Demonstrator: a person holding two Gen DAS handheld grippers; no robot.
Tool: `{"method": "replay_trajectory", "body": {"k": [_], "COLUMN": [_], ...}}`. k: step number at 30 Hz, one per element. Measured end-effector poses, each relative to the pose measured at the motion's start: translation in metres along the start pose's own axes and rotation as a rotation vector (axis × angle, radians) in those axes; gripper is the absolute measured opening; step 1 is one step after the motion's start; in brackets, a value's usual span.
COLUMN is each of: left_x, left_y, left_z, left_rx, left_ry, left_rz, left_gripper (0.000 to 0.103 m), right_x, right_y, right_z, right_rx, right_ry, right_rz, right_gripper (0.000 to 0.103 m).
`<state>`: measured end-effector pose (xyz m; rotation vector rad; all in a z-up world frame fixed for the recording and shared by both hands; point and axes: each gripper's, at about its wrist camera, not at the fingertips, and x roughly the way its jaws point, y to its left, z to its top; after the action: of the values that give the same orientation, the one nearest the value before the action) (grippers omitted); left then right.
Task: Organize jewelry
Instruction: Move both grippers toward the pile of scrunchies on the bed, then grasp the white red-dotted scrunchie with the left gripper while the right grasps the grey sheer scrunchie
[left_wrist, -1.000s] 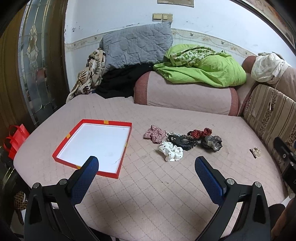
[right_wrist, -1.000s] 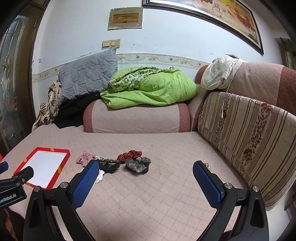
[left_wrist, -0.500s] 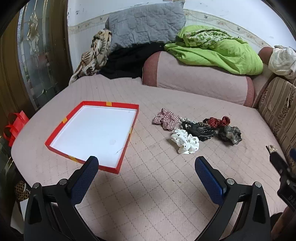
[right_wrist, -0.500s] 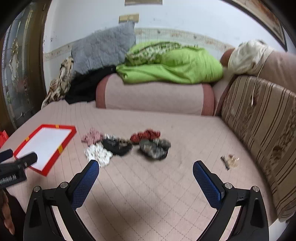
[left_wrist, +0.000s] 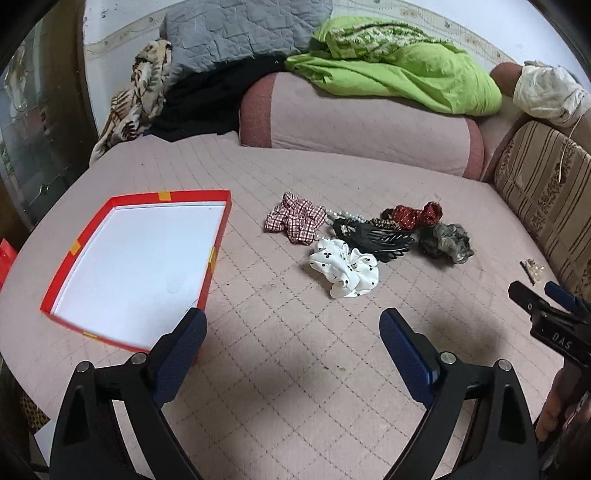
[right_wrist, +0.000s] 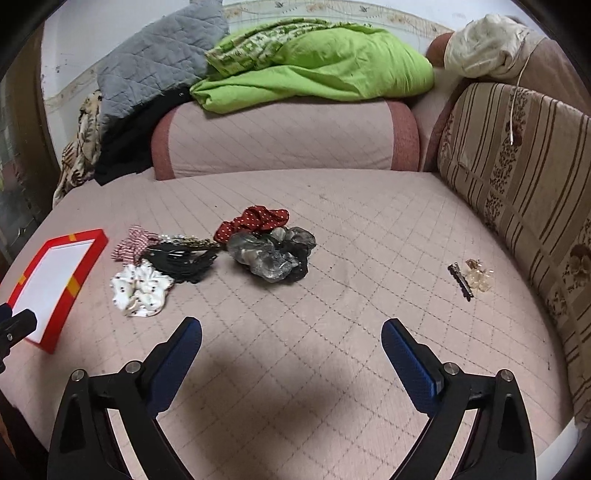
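Both tongs have dipped closer to the quilted sofa seat (right_wrist: 332, 229), left tongs (left_wrist: 291, 343) and right tongs (right_wrist: 291, 350) spread wide and empty, apparently approaching the scrunchie pile (left_wrist: 365, 240) lying beside the empty red tray (left_wrist: 218, 236).
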<state>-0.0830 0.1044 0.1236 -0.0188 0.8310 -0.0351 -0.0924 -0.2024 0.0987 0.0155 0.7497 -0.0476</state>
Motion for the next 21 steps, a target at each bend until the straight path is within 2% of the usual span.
{"method": "replay_trajectory", "body": {"k": [4,11,15,21], "left_x": [0.021,0.062,0.092,0.144], "left_y": [0.001,-0.007,-0.012,-0.016], "left_z": [0.005,0.023,0.033,0.04], "left_rx": [-0.011,-0.005,0.011,-0.017], "left_ry": [0.038,0.086,0.115,0.202], "left_rz": [-0.022,-0.086,-0.109,-0.168], "left_gripper": [0.094,0.094,0.094,0.094], "right_x": [0.017,0.054,0.081,0.122], "right_y": [0.0,-0.001,-0.002,-0.001], "right_z": [0.007,0.031,0.046,0.057], "right_rx": [-0.018,-0.023,-0.008,0.016], "right_ry": [0.016,0.011,0.039,0.099], "right_rz": [0.018,0.072,0.101,0.127], "right_gripper": [0.094,0.092,0.092,0.092]}}
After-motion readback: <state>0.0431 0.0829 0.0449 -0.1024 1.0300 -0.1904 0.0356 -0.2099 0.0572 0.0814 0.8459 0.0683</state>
